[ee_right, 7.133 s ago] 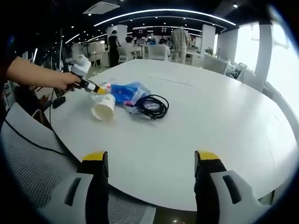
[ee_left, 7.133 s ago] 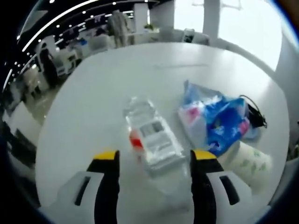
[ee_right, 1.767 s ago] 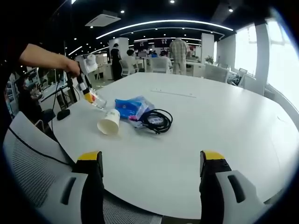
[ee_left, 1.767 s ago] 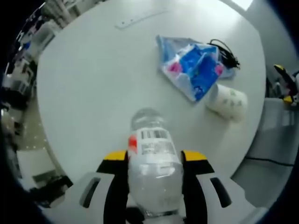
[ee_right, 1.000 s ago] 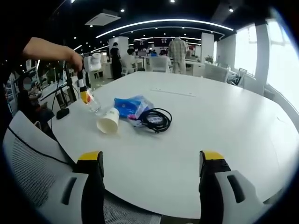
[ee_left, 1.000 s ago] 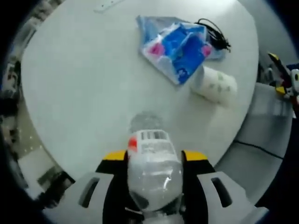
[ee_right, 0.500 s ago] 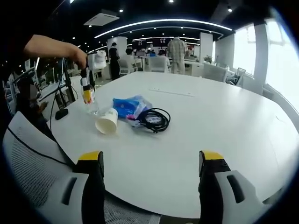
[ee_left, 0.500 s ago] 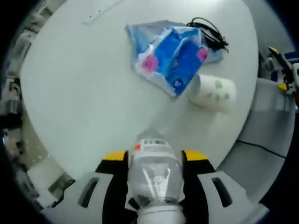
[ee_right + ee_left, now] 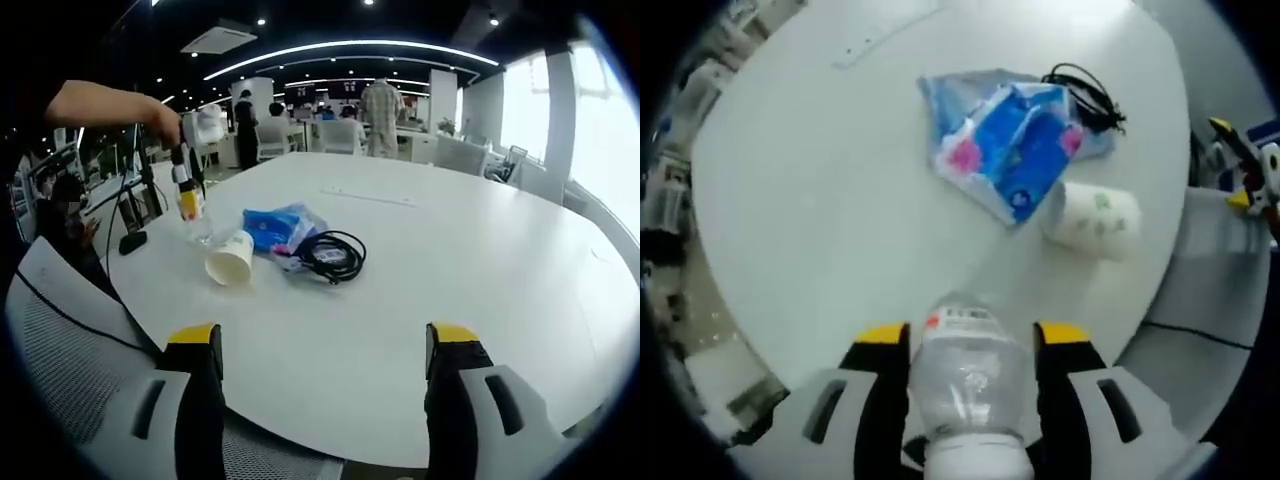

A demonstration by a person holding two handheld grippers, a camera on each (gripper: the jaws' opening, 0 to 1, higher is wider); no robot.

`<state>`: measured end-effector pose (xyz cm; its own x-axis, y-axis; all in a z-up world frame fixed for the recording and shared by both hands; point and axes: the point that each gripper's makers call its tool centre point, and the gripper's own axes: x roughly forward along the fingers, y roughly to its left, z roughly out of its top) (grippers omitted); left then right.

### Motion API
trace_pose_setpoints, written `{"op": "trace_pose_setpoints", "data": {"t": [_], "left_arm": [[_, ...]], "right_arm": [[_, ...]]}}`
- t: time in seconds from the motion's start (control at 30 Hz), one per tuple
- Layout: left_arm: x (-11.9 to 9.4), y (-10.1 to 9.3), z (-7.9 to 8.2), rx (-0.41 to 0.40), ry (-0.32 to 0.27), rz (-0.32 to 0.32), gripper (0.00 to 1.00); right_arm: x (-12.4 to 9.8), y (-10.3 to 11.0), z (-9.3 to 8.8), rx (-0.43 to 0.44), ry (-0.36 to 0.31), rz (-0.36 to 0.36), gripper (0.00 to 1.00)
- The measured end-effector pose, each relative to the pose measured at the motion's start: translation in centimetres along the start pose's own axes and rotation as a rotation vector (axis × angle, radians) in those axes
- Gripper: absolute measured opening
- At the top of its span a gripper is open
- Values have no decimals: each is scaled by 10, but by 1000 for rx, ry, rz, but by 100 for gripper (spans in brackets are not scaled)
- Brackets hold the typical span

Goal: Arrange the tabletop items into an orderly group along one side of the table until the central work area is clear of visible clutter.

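Left gripper view, looking down onto a white round table (image 9: 820, 200). Left gripper (image 9: 970, 345) clenched on a clear plastic bottle (image 9: 968, 385), gripped between the two yellow-tipped jaws, cap end toward the table, label with a red patch facing the camera. Bottle held above the table near its edge, apparently not touching it. Farther across the table, a blue and pink plastic bag (image 9: 1005, 140), crumpled. Just beyond the bag and touching it, a coil of black cable (image 9: 1085, 90). Beside the bag, toward the table edge, a white paper cup (image 9: 1095, 218) lying on its side. At the far right, a yellow-tipped part of the other gripper, beyond the table edge.

Right gripper view, looking level across the same table (image 9: 480, 260) in a large office with ceiling lights and people standing far back. Right gripper (image 9: 325, 350) released, jaws wide apart with nothing between them, held over the near table edge. At left, a hand (image 9: 165, 120) holding the left gripper (image 9: 188, 205) pointing downward with the bottle (image 9: 200, 232) at its tip, just beside the cup (image 9: 230, 258). Bag (image 9: 280, 225) and cable (image 9: 330, 255) right of the cup, all grouped toward the table's left side. Grey mesh chair back (image 9: 70, 340) at lower left.
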<state>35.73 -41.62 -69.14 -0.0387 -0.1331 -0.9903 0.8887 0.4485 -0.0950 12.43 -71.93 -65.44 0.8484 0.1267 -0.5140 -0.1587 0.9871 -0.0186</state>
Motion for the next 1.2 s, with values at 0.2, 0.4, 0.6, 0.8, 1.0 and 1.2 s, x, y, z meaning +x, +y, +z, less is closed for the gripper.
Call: {"op": "trace_pose_setpoints", "data": {"t": [0.2,0.4,0.6,0.8,1.0,1.2], "left_arm": [[-7,-1,3,-13,-53,-5,54],[-15,2,7,-54,-138,20,65],[-18,2,2,-80,-198,44,74],[-20,5,1,-126,-273,68,81],[-27,6,5,-150,-399,84,84],[-29,10,-1,-206,-465,121,90]], "right_arm": [[0,0,0,-1,0,0,83],[0,0,0,1,-2,2,82],[0,1,0,0,-1,5,82],[0,0,0,3,-4,3,81],[0,0,1,5,-5,1,81],[0,2,1,4,-3,6,81]]}}
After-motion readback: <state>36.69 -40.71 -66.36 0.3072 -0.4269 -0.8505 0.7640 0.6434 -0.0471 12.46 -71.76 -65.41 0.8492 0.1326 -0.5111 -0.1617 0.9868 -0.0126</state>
